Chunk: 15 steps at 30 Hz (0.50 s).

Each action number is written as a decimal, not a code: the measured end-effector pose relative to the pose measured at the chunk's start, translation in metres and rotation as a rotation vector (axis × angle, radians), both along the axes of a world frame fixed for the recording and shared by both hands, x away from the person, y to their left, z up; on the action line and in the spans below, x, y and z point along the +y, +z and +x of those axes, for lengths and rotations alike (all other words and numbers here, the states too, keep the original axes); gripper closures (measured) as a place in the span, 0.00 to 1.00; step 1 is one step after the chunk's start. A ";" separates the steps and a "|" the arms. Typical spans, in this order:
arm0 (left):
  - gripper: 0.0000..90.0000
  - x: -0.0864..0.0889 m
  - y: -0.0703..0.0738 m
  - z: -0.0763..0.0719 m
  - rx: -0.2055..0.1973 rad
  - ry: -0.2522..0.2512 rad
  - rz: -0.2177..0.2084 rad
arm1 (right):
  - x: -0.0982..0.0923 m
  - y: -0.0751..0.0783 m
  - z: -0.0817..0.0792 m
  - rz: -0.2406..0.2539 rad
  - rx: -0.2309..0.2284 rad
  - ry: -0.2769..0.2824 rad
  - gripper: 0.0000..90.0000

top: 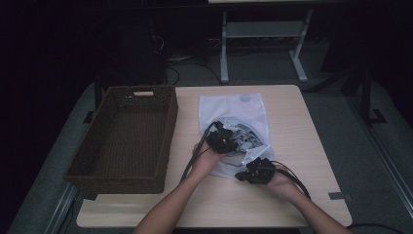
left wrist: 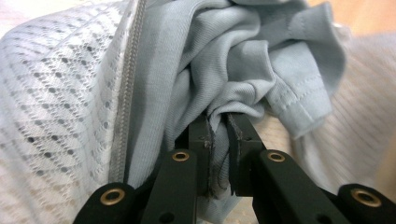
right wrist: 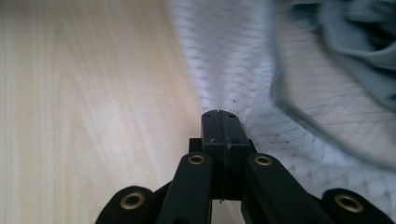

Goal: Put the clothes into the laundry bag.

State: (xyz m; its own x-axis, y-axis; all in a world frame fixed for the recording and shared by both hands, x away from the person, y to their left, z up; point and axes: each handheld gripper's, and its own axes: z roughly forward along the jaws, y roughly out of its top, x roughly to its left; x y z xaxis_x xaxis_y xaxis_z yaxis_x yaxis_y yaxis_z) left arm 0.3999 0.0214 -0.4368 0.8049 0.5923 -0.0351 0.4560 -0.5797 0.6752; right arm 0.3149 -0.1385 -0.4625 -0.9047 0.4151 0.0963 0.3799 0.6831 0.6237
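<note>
High view: light wood table (top: 292, 126) at centre frame. A white mesh laundry bag (top: 233, 108) lies flat on it, just right of centre. A pale grey-blue garment (top: 246, 136) sits bunched at the bag's lower part, half in and half out of the opening. A dark woven basket (top: 127, 136) stands on the left part of the table, beside the bag but not touching it.

Left gripper (top: 220, 141): at the garment, centre of frame, held in the person's left hand (top: 207, 160). In the left gripper view the left gripper (left wrist: 219, 122) has its jaws nearly closed, with a fold of the garment (left wrist: 219, 60) pinched between the pads. The bag's mesh (left wrist: 51, 107) and its zipper edge (left wrist: 125, 107) run down the left of that frame; the garment fills centre and upper right.

Right gripper (top: 254, 171): lower centre-right of the high view, at the near edge of the bag, in the right hand (top: 281, 184). In the right gripper view the right gripper (right wrist: 221, 114) has its jaws fully closed, the white mesh (right wrist: 233, 70) gathering to a point at their tips, so a thin pinch of bag fabric is held. Bare table (right wrist: 84, 102) fills the left of that frame; the garment (right wrist: 359, 42) is blurred at upper right.
</note>
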 end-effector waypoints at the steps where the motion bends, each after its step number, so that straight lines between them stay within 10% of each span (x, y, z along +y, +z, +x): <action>1: 0.90 -0.001 -0.001 0.003 -0.007 0.007 0.013 | 0.002 0.000 -0.002 -0.007 0.000 0.011 1.00; 15: 0.90 -0.005 -0.008 0.042 -0.067 0.122 0.047 | 0.005 0.001 -0.004 -0.018 -0.016 0.015 1.00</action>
